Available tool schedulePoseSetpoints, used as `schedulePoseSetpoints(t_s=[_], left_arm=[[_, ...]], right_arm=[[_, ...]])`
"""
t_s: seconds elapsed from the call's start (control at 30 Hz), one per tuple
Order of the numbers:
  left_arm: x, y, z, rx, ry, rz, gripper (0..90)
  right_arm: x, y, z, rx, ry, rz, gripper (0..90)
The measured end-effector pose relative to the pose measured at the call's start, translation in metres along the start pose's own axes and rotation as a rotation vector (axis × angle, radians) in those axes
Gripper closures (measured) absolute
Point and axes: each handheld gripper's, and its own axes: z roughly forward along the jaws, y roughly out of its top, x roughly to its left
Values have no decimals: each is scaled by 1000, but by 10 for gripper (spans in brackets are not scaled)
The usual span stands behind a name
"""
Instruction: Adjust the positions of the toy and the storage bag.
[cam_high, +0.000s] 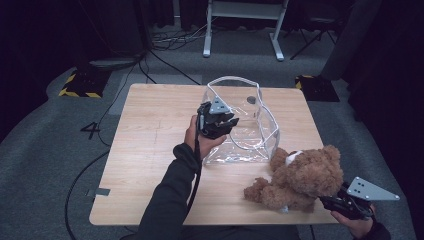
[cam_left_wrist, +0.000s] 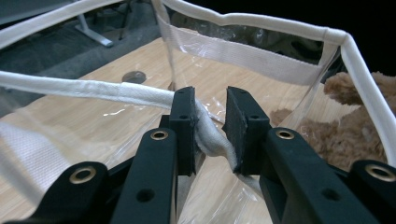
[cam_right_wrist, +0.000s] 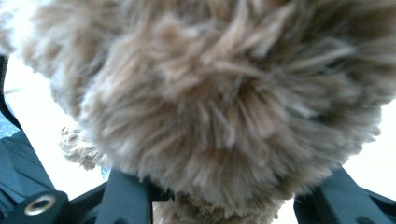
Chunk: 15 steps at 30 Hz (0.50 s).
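high view, table: a light wooden table (cam_high: 150, 150) stands on grey carpet, with cables and a white desk frame (cam_high: 245, 25) behind it.
high view, bag: a clear plastic bag (cam_high: 250, 135) with white trim stands open near the middle of the table, towards its far edge.
high view, left gripper: the left gripper (cam_high: 227, 121) is at the near left rim of the bag, held by a hand whose dark sleeve comes up from the bottom edge.
high view, teddy bear: a brown teddy bear (cam_high: 300, 180) sits on the near right part of the table, just beside the bag's near right corner.
high view, right gripper: the right gripper (cam_high: 327, 200) is at the near right corner of the table, its front end in the bear's fur.
left gripper view, jaws: the two black jaws are closed down on the white trim (cam_left_wrist: 210, 135) of the bag's rim, which runs crumpled between the pads.
left gripper view, surroundings: the bag's walls and the table show through the clear plastic, and the bear's fur at the right.
right gripper view, bear: brown fur, blurred and very close.
right gripper view, jaws: the black jaws stand either side of the fur at the bottom, narrowed in on it; the pads are hidden, but they grip the bear.
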Motion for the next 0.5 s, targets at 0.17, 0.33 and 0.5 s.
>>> schedulePoseSetpoints(t_s=[0.17,0.33,0.5], left_arm=[[7,-10,-16,-10,9,-6,732],[1,-11,-27,-53,-6,9,466],[-13,-9,-46,-73,51,49,261]], right_arm=[[-3,-3,-7,-4,-16,7,565],[-2,-4,-15,-7,-40,5,567],[-6,-4,-12,-20,-47,11,569]])
